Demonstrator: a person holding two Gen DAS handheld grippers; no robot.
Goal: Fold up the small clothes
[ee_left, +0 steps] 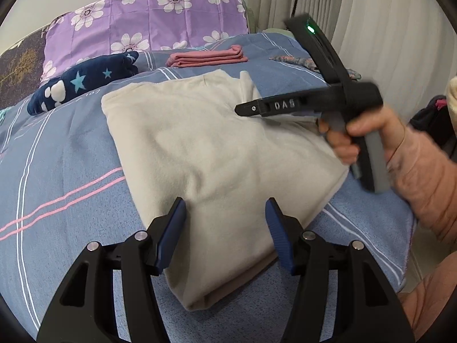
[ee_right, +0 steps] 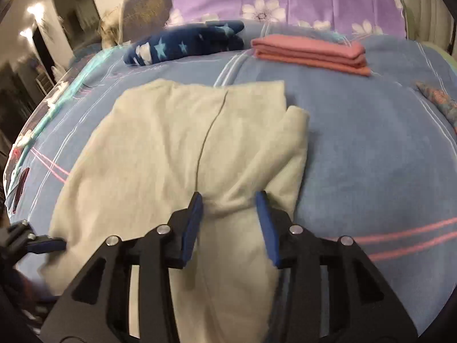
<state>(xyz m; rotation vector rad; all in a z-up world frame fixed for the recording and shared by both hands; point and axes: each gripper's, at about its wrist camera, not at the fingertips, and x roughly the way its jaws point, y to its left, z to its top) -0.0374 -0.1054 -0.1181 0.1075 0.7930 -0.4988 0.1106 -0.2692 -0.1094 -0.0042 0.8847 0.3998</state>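
Bed: blue striped cover carries everything; purple flowered pillow at the head end.
Cream garment: partly folded cream garment lies in the middle of the bed, running toward the near edge; one sleeve or flap doubled over on its right side in the right wrist view.
Left gripper: left gripper spread wide over the near part of the cream garment, blue pads on either side of the cloth, nothing pinched. Whether the tips touch the fabric, cannot tell.
Right gripper: right gripper open, with a bunched ridge of cream cloth rising between the fingers; pads beside the ridge, not pressed together on it.
Left view only: the right gripper seen from the side, black, green light on its top bar, held by a right hand over the garment's right edge; curtain behind.
Right view only: tip of the left gripper at the garment's left near edge, blurred; dim room with lamps beyond the bed's left side.
Both views: folded pink cloth near the head end, well apart from the cream garment; navy star-print cloth to its left; a patterned cloth at the right edge.
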